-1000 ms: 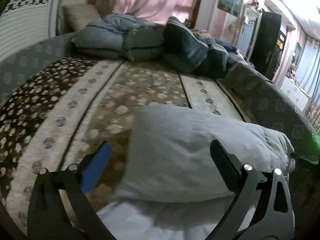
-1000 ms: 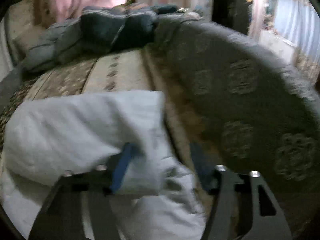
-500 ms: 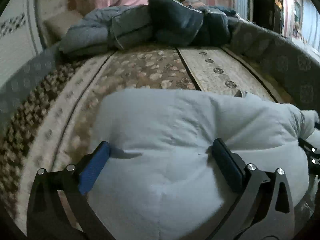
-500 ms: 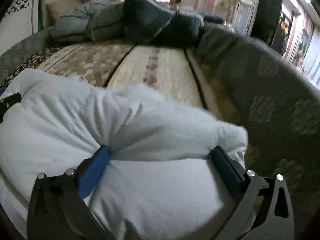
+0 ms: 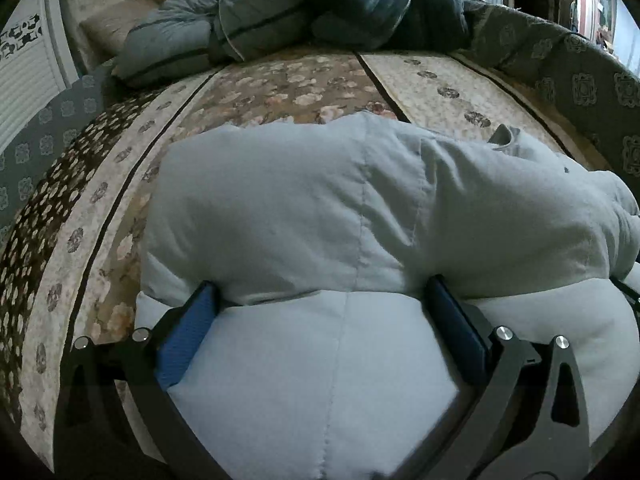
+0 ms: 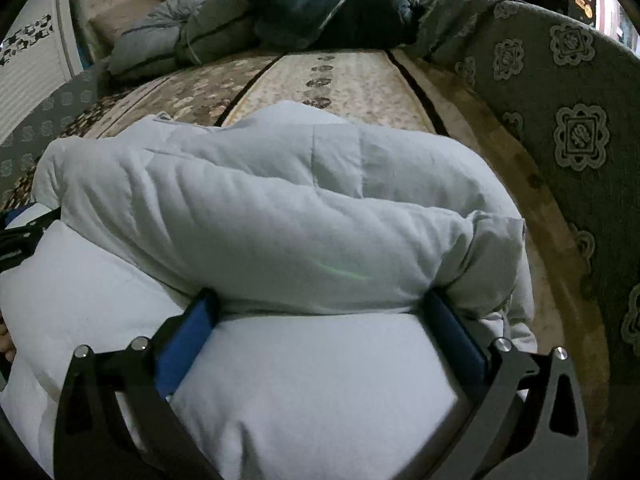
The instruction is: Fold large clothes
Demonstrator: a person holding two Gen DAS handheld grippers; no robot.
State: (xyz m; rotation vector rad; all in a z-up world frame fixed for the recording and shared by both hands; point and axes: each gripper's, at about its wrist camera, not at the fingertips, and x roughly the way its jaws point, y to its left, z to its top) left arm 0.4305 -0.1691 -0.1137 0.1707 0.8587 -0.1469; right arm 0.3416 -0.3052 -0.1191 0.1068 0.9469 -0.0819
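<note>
A large pale grey-white padded jacket (image 5: 320, 208) lies folded in a thick bundle on the patterned bed; it also fills the right wrist view (image 6: 280, 200). My left gripper (image 5: 320, 300) is open wide, its fingers pushed in under the upper folded layer near the bundle's left part. My right gripper (image 6: 320, 304) is open wide too, its fingers tucked under the upper layer at the bundle's right part. Padded fabric bulges between both pairs of fingers. The left gripper's edge shows at the far left of the right wrist view.
The bed cover (image 5: 280, 88) is brown and beige with flowers. Dark blue-grey folded quilts (image 5: 280, 20) are piled at the bed's far end. A grey patterned padded side (image 6: 560, 120) runs along the right. A white panel (image 5: 24, 80) stands at the left.
Both grippers have moved forward and down onto the jacket. The folded upper layer now lies over their fingertips, and the bundle sits flatter on the bed.
</note>
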